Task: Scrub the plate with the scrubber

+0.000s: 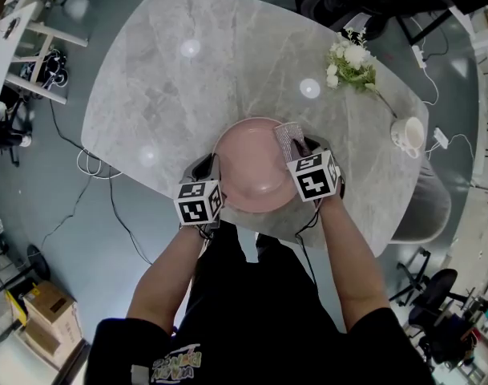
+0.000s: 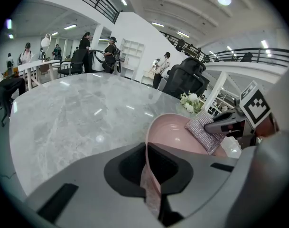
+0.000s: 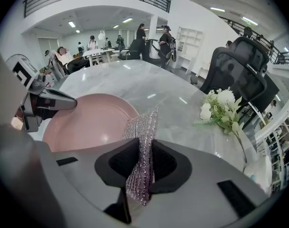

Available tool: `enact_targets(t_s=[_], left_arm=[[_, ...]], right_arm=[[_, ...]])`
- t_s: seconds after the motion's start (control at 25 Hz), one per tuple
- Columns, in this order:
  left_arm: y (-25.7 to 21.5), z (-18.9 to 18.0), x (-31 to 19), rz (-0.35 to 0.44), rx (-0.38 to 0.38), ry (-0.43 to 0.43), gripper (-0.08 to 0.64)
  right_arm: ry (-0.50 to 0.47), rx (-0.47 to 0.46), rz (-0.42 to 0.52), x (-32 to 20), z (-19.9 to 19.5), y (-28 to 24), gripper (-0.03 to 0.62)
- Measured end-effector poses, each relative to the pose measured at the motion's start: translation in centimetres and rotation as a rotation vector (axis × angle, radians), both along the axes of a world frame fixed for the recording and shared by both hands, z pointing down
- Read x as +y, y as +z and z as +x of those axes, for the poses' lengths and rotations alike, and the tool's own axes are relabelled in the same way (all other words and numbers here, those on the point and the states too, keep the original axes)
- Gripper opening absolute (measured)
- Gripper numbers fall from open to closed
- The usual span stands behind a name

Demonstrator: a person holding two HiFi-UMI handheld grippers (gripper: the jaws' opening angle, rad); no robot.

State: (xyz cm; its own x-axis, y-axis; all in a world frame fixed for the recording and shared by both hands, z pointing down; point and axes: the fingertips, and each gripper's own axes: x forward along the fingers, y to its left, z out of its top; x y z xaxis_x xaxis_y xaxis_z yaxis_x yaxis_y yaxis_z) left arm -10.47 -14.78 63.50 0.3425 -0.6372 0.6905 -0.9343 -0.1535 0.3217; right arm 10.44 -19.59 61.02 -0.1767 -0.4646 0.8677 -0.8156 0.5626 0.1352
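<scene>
Since the big grey marble-look table [image 1: 187,79] carries everything, I start there. The round pink plate [image 1: 252,167] sits at the table's near edge, about midway along it and right in front of me.

My left gripper [image 2: 150,172] has its jaws pinched nearly together on the plate's left rim and holds it. My right gripper [image 3: 140,163] is clamped on the sparkly silver mesh scrubber [image 3: 143,127]. A fold of the scrubber sticks out past the jaws, by the plate's right rim. I can't tell whether the mesh touches the pink surface.

My read is that the scrubbing step is in hand: plate steadied, scrubber at the rim. The next move calls for pressing the mesh flat on the plate's face and rubbing across the bowl. The left grip should be firm so the plate doesn't skid off the near edge.
</scene>
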Motion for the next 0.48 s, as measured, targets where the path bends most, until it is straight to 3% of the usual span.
enact_targets(t_s=[0.48], left_arm=[[0.0,0.1,0.0,-0.009,-0.003,-0.050,0.025]], right_arm=[[0.008,-0.071,0.086,1.4,-0.4,-2.6,0.078]])
